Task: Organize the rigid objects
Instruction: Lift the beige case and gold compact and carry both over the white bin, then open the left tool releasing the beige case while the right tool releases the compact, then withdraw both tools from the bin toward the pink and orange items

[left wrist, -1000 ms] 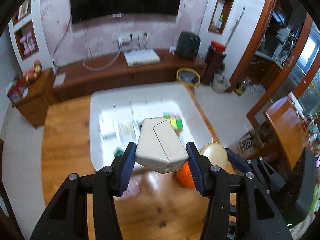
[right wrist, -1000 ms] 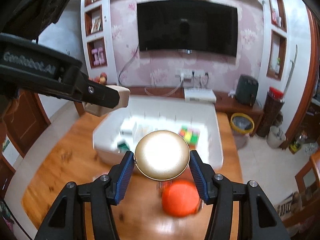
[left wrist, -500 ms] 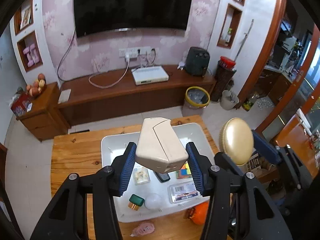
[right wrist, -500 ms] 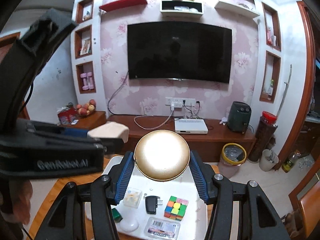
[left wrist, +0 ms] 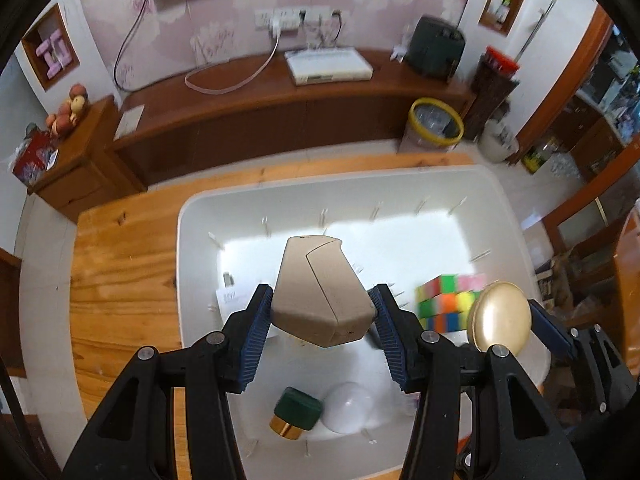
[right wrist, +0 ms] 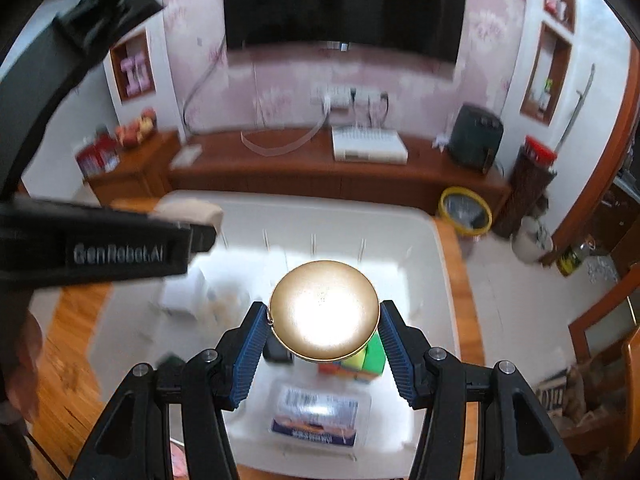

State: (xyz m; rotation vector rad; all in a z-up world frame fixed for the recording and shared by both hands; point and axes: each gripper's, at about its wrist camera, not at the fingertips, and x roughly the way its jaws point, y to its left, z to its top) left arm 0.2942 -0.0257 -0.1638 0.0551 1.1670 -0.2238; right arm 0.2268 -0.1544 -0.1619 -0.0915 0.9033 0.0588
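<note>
Pinching a beige angular case [left wrist: 322,300] between its blue ribbed pads, the left tool [left wrist: 322,316] fills the lower centre of the left wrist view, above a white tray [left wrist: 192,280] that lies on the wooden counter [left wrist: 120,280]. The pads press on both flanks of the case, which rises tilted out of the grip. Below it in the tray lie a dark green cap on a gold base [left wrist: 296,414] and, just beside that, a white dome [left wrist: 348,408]. A multicoloured puzzle cube [left wrist: 444,300] sits toward the right of the tray, partly behind a round gold compact [left wrist: 500,316] at the right of the frame.

That gold compact [right wrist: 324,310] is clamped between the pads of the right tool [right wrist: 324,336] at the centre of the right wrist view, its domed face catching a bright glare. Beneath it in the tray [right wrist: 432,264] show the puzzle cube [right wrist: 370,356], a small black object [right wrist: 278,352] and, at lower centre, a clear packet with a blue and white printed label [right wrist: 316,412]; its print is too blurred to read. Across the left of this frame stretches the left tool's black body [right wrist: 92,248], bearing the white lettering "GenRobot.AI", with the beige case [right wrist: 192,210] at its tip. Part of a hand [right wrist: 24,364] appears at the lower left edge.
</note>
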